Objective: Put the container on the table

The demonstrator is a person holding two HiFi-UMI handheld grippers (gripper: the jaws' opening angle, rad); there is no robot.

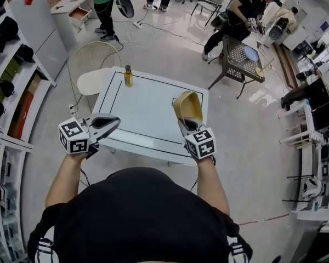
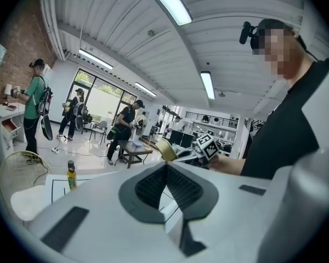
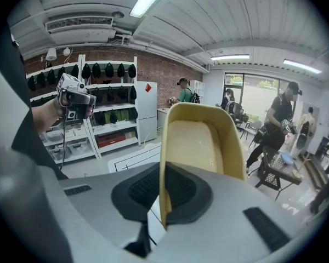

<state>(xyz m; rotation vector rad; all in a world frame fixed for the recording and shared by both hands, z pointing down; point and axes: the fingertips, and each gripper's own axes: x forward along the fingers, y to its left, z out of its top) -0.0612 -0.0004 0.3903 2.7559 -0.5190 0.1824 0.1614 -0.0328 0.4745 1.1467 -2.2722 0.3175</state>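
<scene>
Over the right part of the table, the right gripper holds the container in the air, tipped so its open side faces back toward the person. In the right gripper view the jaws pinch one thin wall of the container, one jaw inside and one outside, so the whole load hangs from a single edge. The left gripper hovers at the table's near left side, with its jaws pressed together on nothing. How high the container sits above the top cannot be told.

The step in hand looks to be the set-down. To do it well, the wrist likely has to roll until the base faces the table, then come down slowly so the base lands flat rather than on a corner. The bottle stands well apart at the far left edge, so there is room inside the black outline. Release should wait until the base bears fully. The jaws should then part wide and lift straight up, or the inner jaw may drag the wall and tip the container.
</scene>
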